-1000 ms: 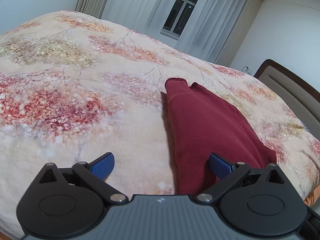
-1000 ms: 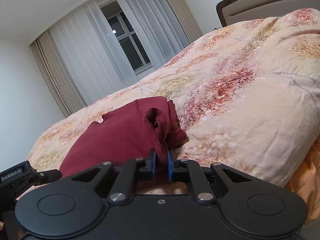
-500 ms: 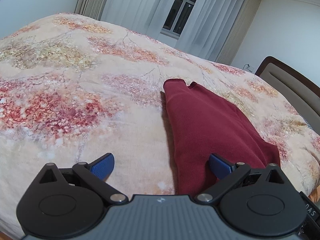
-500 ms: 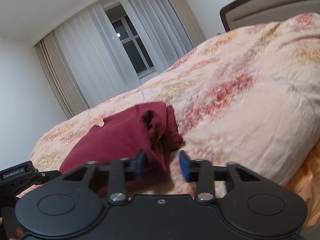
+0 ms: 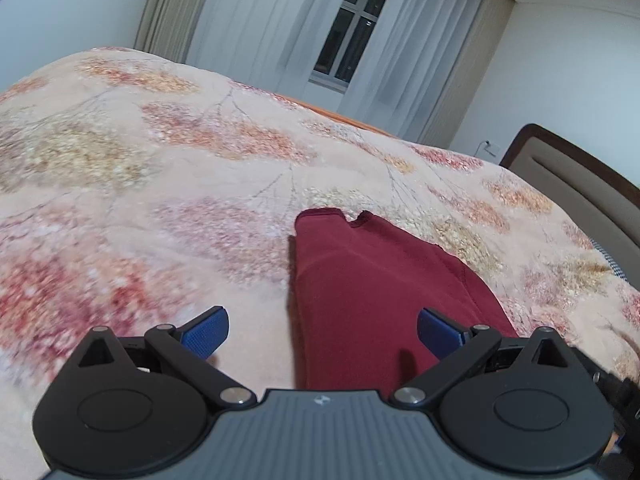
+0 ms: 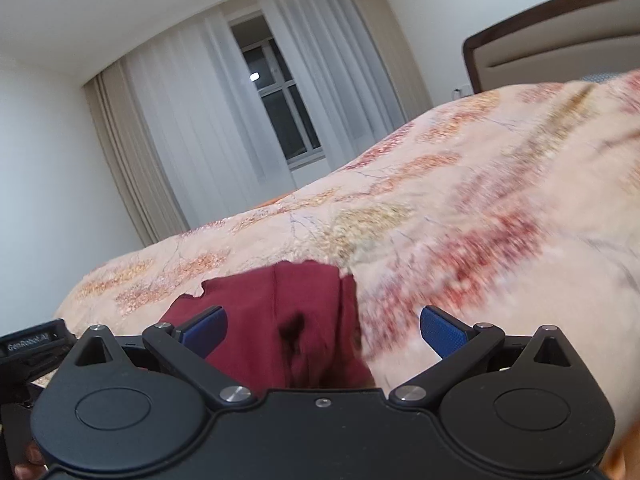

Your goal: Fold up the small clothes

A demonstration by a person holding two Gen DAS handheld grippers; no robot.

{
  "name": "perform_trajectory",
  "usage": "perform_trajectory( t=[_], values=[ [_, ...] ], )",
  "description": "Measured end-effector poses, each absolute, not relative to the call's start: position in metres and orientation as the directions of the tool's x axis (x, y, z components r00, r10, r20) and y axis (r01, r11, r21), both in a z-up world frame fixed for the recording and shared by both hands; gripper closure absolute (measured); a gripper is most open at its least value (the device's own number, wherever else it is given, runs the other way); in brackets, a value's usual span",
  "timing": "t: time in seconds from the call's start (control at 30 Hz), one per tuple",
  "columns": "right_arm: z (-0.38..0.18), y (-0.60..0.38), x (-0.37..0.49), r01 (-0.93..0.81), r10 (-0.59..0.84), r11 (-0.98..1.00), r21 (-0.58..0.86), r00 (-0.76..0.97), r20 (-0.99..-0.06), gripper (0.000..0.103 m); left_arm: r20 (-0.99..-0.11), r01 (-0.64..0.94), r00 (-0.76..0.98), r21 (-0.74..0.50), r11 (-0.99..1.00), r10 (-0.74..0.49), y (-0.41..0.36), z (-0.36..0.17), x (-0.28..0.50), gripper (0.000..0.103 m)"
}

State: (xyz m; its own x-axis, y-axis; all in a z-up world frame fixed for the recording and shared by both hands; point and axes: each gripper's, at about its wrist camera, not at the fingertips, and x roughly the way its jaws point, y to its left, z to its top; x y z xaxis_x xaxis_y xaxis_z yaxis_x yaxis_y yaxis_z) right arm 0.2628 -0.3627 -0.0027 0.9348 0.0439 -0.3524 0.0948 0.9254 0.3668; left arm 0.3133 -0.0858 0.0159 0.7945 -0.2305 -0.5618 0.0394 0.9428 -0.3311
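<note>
Both your left gripper (image 5: pixel 322 330) and right gripper (image 6: pixel 322 328) stood wide open, holding nothing. Maroon garment (image 5: pixel 372 280) lay folded lengthwise on the floral bedspread (image 5: pixel 160 200) at 12 o'clock; cross-folds likely remained.

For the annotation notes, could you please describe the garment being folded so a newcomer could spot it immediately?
A bed covered by a peach floral bedspread fills the room below the curtained window. On it, just ahead of both open grippers, lies a folded dark red garment. It is the only plain, solid-coloured item on the patterned cover.
</note>
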Motion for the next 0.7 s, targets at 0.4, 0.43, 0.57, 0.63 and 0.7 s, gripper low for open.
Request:
perform_trajectory(
  t=[0.4,0.43,0.57,0.63,0.7],
  values=[
    [-0.065,-0.358,0.304,0.117,0.071,0.91,0.398,0.901,-0.427,0.022,-0.504,0.111,0.83,-0.27,0.956,-0.239,-0.095,-0.041,0.316,0.0],
    [-0.067,-0.358,0.3,0.109,0.074,0.909,0.402,0.907,-0.414,0.026,-0.491,0.119,0.833,-0.291,0.949,-0.255,-0.092,-0.043,0.315,0.0],
    [-0.072,-0.357,0.29,0.077,0.095,0.904,0.42,0.922,-0.375,0.04,-0.457,0.138,0.842,-0.331,0.933,-0.287,-0.084,-0.049,0.311,0.0],
    [-0.074,-0.358,0.287,0.063,0.108,0.901,0.43,0.926,-0.362,0.045,-0.452,0.141,0.846,-0.325,0.935,-0.284,-0.084,-0.049,0.31,0.0],
    [-0.075,-0.358,0.285,0.052,0.119,0.896,0.44,0.929,-0.351,0.049,-0.448,0.145,0.847,-0.323,0.935,-0.286,-0.084,-0.049,0.309,0.0]
  ],
)
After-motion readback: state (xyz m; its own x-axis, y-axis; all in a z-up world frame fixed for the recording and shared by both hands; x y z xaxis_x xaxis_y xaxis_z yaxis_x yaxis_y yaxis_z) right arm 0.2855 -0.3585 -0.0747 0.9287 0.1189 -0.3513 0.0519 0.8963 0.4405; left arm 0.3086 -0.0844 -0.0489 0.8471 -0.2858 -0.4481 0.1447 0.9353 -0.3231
